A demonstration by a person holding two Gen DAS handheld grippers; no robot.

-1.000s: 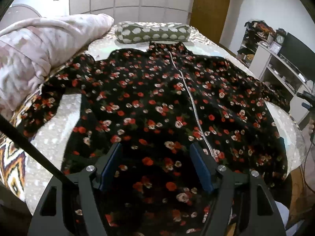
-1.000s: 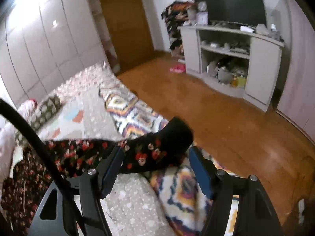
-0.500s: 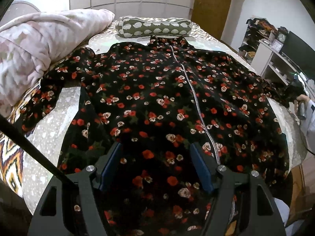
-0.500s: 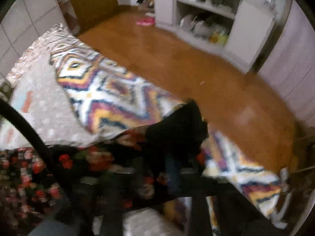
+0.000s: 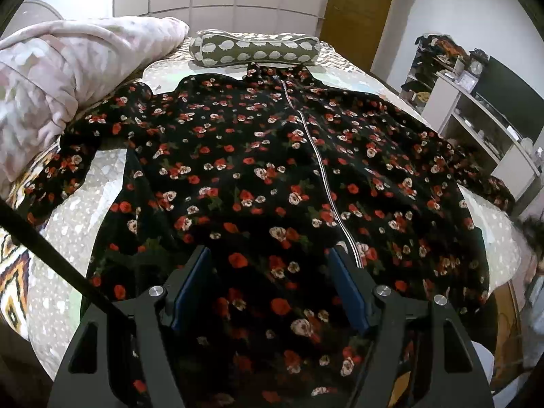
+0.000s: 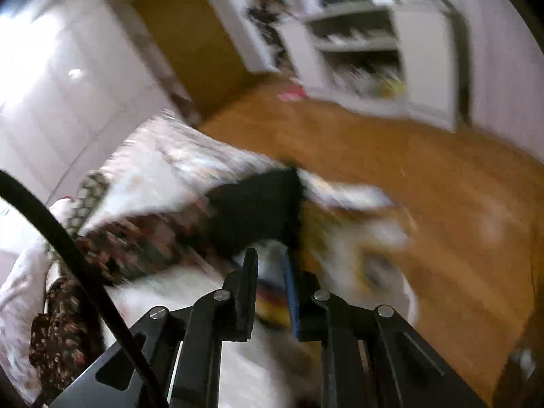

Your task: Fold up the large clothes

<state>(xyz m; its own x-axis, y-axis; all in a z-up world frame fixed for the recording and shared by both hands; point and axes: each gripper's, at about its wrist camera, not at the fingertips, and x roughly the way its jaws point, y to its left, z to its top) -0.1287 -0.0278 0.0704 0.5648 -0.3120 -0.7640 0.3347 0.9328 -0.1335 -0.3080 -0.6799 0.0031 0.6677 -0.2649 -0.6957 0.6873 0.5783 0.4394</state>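
Left gripper (image 5: 269,253) first: fingers spread wide, nothing pinched, hanging over the bottom hem of the black floral robe (image 5: 238,156). The fabric runs right under and between the blue pads, but they aren't pressing on it. Just past the right-hand finger the white zipper (image 5: 319,170) heads straight away toward the collar. The robe lies flat and face up on the bed cover (image 5: 64,238), with both sleeves out to the sides. Off to the left of the gripper is a bunched-up pink comforter (image 5: 68,74). Straight ahead, beyond the collar, sits a green pillow with white spots (image 5: 255,47), then the wardrobe wall and a wooden door (image 5: 360,6). Far right there's a white shelf unit (image 5: 476,129).

The right wrist view is super blurry. The right gripper (image 6: 270,255) has its fingers close together with only a narrow gap, and they've just eased apart a bit. The dark sleeve cuff (image 6: 258,204) sits right at the tips, but I honestly can't tell whether it's pinched. Left of it the sleeve trails back toward the body of the robe. Beyond is wooden floor (image 6: 425,187).
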